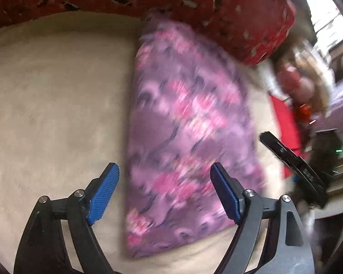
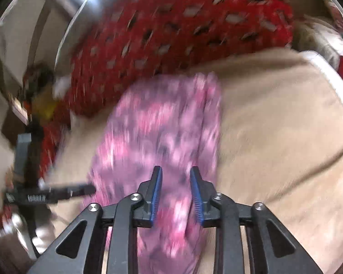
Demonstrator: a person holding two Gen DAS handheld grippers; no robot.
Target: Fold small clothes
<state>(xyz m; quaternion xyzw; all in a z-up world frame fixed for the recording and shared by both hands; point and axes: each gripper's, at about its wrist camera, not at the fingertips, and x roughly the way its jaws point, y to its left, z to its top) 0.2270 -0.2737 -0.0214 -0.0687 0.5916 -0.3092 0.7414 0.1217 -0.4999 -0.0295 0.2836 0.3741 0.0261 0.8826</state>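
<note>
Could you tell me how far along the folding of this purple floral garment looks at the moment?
Done: the purple floral garment lies as a narrow folded strip on the beige surface. In hand: nothing; the left gripper is open above it, and the right gripper has its jaws apart, gripping no cloth. Left: possibly another fold; blur hides details.

A home — beige sofa seat (image 1: pixel 57 91), red patterned cushion (image 1: pixel 239 18).

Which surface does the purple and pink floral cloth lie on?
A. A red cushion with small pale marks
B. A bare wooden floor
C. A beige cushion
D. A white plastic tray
C: in both wrist views the floral cloth lies flat on the beige cushion, while the red patterned cushion sits behind its far end.
</note>
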